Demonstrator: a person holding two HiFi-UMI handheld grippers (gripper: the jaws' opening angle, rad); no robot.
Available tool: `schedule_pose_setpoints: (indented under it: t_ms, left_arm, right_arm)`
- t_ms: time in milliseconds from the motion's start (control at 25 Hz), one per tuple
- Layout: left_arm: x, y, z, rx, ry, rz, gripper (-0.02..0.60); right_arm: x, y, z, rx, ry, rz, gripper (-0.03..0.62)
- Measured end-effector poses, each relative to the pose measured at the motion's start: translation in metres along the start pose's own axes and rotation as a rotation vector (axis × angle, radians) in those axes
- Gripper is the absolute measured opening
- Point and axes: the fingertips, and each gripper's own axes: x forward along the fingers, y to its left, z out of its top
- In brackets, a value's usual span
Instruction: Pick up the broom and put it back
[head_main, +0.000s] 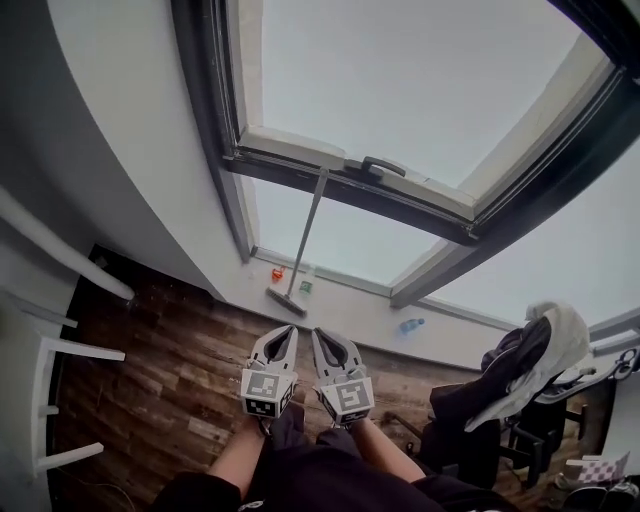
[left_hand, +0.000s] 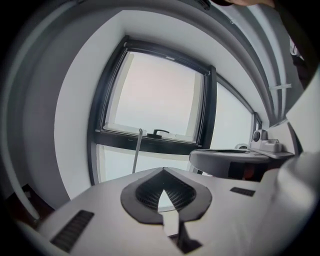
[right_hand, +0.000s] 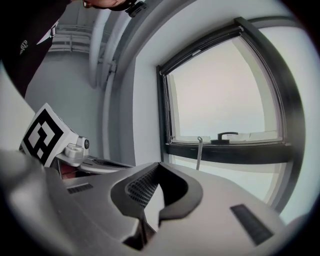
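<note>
The broom (head_main: 305, 238) leans upright against the window, its head (head_main: 285, 300) on the low white sill and its grey handle reaching the dark frame bar. The handle also shows in the left gripper view (left_hand: 136, 152) and the right gripper view (right_hand: 198, 154). My left gripper (head_main: 283, 331) and right gripper (head_main: 322, 333) are side by side close to my body, over the wooden floor and well short of the broom. Both point toward the window. The left gripper (left_hand: 162, 171) and right gripper (right_hand: 159, 165) are shut, with nothing between their jaws.
A small orange thing (head_main: 277, 273), a green one (head_main: 306, 286) and a blue bottle (head_main: 411, 325) lie on the sill (head_main: 350, 310). A chair draped with clothes (head_main: 520, 375) stands at the right. White furniture (head_main: 50, 350) is at the left. The window handle (head_main: 383, 165) sits on the frame bar.
</note>
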Motion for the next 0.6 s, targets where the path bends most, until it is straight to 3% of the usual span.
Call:
schedule_pose_setpoints:
  t_ms: [160,280,360,600]
  left_arm:
    - [-0.013,-0.041,0.008,-0.024,-0.049,0.03,0.0]
    - [-0.024,-0.08,0.012,-0.06,-0.101,0.065,0.0]
    - [-0.033,-0.111,0.008,-0.045,-0.114,0.077,0.0]
    - [-0.055,-0.221,-0.005,-0.063,-0.135,-0.002,0.0]
  right_arm:
    - [-0.043,0.005,0.027,0.062,-0.082,0.061,0.021]
    - [-0.09,-0.008,0.038,0.017,-0.108,0.047,0.021]
    - [-0.126,-0.018,0.038,-0.012,-0.112,0.029,0.021]
    - [-0.221,-0.055,0.033,-0.119,-0.12,-0.011,0.021]
